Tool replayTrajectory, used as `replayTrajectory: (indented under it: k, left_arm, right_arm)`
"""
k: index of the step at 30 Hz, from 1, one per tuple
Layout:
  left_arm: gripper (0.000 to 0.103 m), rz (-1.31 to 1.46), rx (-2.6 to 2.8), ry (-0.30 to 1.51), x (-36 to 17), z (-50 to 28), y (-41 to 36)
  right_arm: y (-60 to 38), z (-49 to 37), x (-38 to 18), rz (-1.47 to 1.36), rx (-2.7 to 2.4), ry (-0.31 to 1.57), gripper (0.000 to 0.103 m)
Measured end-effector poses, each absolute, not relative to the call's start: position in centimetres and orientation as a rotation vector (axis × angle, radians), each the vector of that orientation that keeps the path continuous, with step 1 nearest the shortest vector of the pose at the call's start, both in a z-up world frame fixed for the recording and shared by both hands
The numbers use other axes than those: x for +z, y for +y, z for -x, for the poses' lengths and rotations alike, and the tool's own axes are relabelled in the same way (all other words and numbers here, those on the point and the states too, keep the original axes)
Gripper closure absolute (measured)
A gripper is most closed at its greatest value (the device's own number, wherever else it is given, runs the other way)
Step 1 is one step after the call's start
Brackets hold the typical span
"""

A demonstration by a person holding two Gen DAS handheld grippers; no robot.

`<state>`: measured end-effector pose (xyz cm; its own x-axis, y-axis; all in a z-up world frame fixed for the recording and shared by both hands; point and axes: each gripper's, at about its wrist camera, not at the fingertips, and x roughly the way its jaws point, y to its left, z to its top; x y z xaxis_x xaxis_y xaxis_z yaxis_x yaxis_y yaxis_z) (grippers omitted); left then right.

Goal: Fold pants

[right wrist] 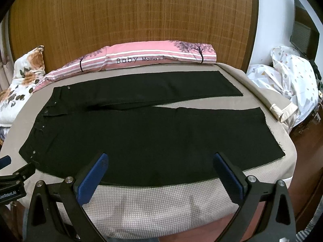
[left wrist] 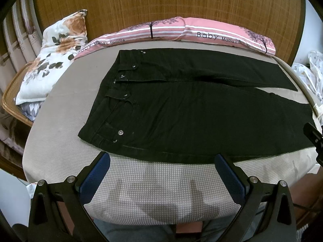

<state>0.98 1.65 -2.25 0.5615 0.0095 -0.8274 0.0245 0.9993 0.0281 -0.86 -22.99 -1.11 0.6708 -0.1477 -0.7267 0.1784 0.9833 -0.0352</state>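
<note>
Black pants lie flat and spread on the beige bed cover, waistband to the left, both legs running right; they also show in the right wrist view. My left gripper is open and empty, hovering at the pants' near edge by the hip. My right gripper is open and empty over the near leg's edge. The right gripper's tip shows at the far right of the left wrist view, and the left gripper shows at the far left of the right wrist view.
A pink striped pillow lies along the wooden headboard. A floral pillow sits at the left on a wicker chair. A white patterned quilt is heaped at the right. The bed's front edge is just below my grippers.
</note>
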Motion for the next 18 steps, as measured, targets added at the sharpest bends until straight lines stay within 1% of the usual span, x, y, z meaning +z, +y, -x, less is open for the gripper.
replayTrajectory:
  k: [12, 18]
  left_arm:
    - [0.0, -0.012, -0.028, 0.972, -2.4, -1.5, 1.9]
    - [0.0, 0.051, -0.065, 0.967, -1.9, -4.0, 3.0]
  right_arm:
    - [-23.1, 0.4, -1.7, -0.046, -0.165, 0.826, 0.0]
    - [-23.3, -1.1, -1.4, -0.056, -0.129, 0.841, 0.0]
